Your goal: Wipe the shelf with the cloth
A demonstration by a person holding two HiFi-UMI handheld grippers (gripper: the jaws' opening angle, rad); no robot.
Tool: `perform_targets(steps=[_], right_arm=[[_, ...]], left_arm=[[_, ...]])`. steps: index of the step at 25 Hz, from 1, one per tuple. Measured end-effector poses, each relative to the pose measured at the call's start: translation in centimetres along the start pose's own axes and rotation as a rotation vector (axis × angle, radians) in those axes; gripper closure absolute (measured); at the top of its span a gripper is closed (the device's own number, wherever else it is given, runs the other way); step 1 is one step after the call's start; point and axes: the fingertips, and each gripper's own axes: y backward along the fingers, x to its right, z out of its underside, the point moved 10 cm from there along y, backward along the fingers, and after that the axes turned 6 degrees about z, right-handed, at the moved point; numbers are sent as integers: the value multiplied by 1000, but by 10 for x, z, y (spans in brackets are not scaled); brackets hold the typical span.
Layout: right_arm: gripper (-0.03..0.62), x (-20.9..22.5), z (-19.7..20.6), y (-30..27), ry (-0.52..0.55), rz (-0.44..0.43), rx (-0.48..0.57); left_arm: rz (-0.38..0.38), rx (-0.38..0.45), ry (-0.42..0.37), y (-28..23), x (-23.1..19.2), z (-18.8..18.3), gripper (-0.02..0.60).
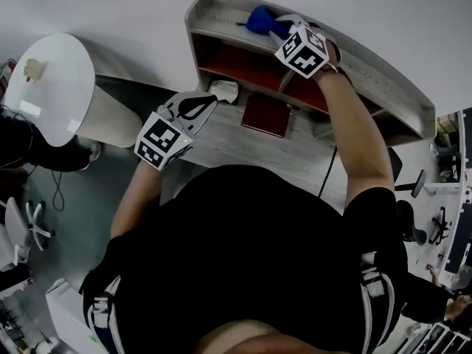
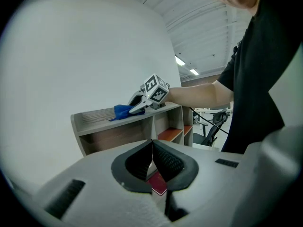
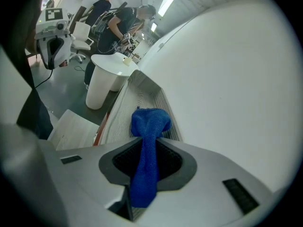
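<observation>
A blue cloth (image 1: 261,21) (image 3: 148,141) (image 2: 122,111) rests on the top board of a grey wooden shelf (image 1: 221,9) (image 2: 94,115) (image 3: 142,96) against the white wall. My right gripper (image 1: 274,29) (image 3: 147,162) is shut on the cloth, whose bunched end sticks out past the jaws onto the shelf top. My left gripper (image 1: 198,109) (image 2: 152,162) hangs lower, in front of the shelf over the desk, jaws shut with nothing between them.
A dark red book (image 1: 265,115) (image 2: 158,183) lies on the pale desk (image 1: 295,150) below the shelf. A white crumpled thing (image 1: 225,91) sits by the shelf's lower left. A round white table (image 1: 51,80) (image 3: 106,65) stands to the left. People stand far off in the right gripper view.
</observation>
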Motion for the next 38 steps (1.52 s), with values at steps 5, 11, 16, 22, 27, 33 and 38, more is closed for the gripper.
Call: perform_targets(steps=[5,11,16,22,27,33,38], right_arm=[[510,-3,-23,-19,15,-11,22],[510,-8,-49,-36,35,-26,47],[510,-13,-68,-49,65,-32,59],[510,-19,-87,-62,87,-39,75],[510,-21,-100,-69,99,-45,82],[510,-26,-110,-72,105,-45,83],[510,-28,-108,-73,103,-48,80]], left_arm=[[-35,-10,17,22,-5,7,566],[-72,-17,35,42,-12,18,566],[-95,-20,47,54,-19,23,566],[-111,-24,60,66,-26,33,566],[-125,-24,61,76,-34,36,566],[-116,-25,49,82,-37,37,566],[-109,-30,44,82,-40,37,566]])
